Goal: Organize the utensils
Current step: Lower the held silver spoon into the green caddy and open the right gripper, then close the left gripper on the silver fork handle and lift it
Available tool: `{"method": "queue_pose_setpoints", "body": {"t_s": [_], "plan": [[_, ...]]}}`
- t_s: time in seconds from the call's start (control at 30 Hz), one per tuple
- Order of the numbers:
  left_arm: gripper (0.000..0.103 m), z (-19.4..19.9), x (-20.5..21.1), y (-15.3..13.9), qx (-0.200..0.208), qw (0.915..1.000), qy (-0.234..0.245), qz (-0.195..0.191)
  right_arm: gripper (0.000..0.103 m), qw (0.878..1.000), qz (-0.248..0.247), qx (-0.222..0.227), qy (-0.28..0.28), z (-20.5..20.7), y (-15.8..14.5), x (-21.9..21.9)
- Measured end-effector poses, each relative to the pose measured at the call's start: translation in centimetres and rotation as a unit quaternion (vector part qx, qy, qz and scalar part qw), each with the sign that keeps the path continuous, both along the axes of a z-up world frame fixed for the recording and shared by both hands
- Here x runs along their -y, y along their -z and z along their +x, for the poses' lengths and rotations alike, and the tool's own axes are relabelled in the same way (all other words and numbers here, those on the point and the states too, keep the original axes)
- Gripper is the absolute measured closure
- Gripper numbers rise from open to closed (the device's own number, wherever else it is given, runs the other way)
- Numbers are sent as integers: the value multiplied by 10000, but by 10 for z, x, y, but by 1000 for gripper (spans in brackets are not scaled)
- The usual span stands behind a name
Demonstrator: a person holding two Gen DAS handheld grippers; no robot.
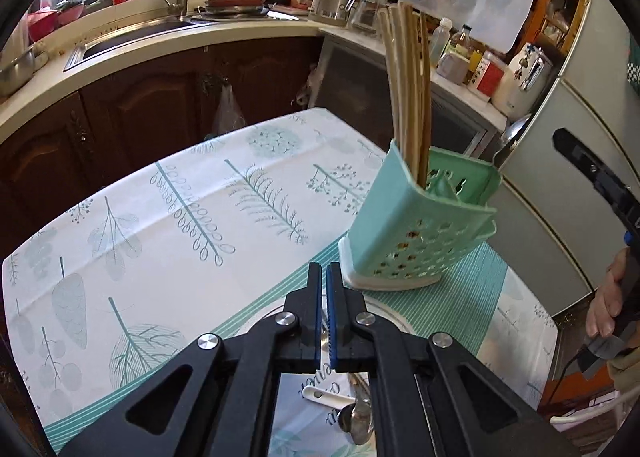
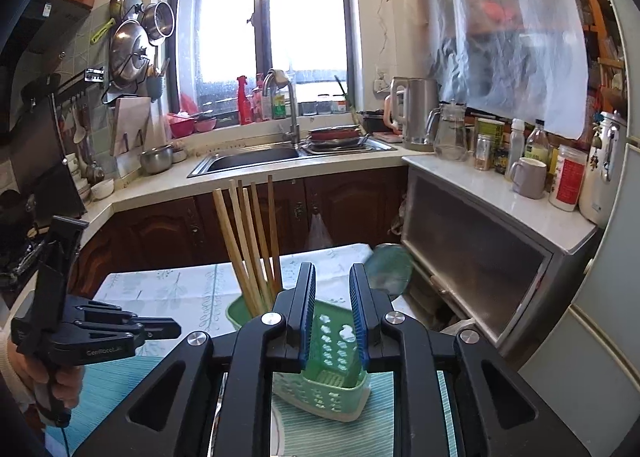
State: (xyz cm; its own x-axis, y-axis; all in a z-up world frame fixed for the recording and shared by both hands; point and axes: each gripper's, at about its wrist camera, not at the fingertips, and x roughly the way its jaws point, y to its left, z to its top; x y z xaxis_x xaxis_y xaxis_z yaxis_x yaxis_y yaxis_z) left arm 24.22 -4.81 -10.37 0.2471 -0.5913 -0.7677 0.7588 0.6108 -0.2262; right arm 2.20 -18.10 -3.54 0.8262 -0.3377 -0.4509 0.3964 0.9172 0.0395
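Note:
A mint-green perforated utensil holder (image 1: 416, 233) stands on a striped mat, with several wooden chopsticks (image 1: 408, 89) upright in its rear compartment. My left gripper (image 1: 324, 269) is shut just left of the holder's base, and I see nothing between its tips. Metal spoons (image 1: 356, 421) and a white spoon (image 1: 324, 393) lie below it, partly hidden by the jaws. In the right wrist view my right gripper (image 2: 332, 269) is open above the holder (image 2: 332, 341), pads apart and touching nothing. The chopsticks (image 2: 252, 241) rise to its left. The left gripper (image 2: 174, 328) shows shut at the left.
The table carries a leaf-print cloth (image 1: 160, 217) and a green striped mat (image 1: 460, 297). A counter with a sink (image 2: 248, 161) runs behind. A low cabinet (image 2: 480, 257) with jars and a fridge (image 1: 560, 177) stand to the right. A hand (image 1: 608, 297) holds the right gripper's handle.

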Motion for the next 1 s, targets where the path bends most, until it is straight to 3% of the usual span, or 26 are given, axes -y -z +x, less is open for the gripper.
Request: {"method": "queue_pose_setpoints", "body": {"t_s": [0.1,0.17,0.27,0.5,0.73,0.87,1.0], "plan": [[98,3,1,15,-191,9998,5,89,85,9996,133,-55,-260,-6,-1,-7],[80,6,1,30,-435,9990,26,113,84,9985,218,-179,-464,-10,3,-17],[68,10,2,52,-759,9969,137,143,84,9960,289,-387,-747,-14,16,-33],[68,22,11,88,-1074,9924,586,109,84,9888,460,-778,-1186,-17,54,-68],[69,36,14,106,-1316,9876,784,-334,84,9850,675,-951,-1272,-8,88,-68],[89,43,17,112,-1361,9851,948,-460,84,9836,749,-1009,-1296,1,102,-60],[93,42,18,114,-1315,9830,1169,-521,84,9825,772,-1097,-1292,14,117,-56]]}}
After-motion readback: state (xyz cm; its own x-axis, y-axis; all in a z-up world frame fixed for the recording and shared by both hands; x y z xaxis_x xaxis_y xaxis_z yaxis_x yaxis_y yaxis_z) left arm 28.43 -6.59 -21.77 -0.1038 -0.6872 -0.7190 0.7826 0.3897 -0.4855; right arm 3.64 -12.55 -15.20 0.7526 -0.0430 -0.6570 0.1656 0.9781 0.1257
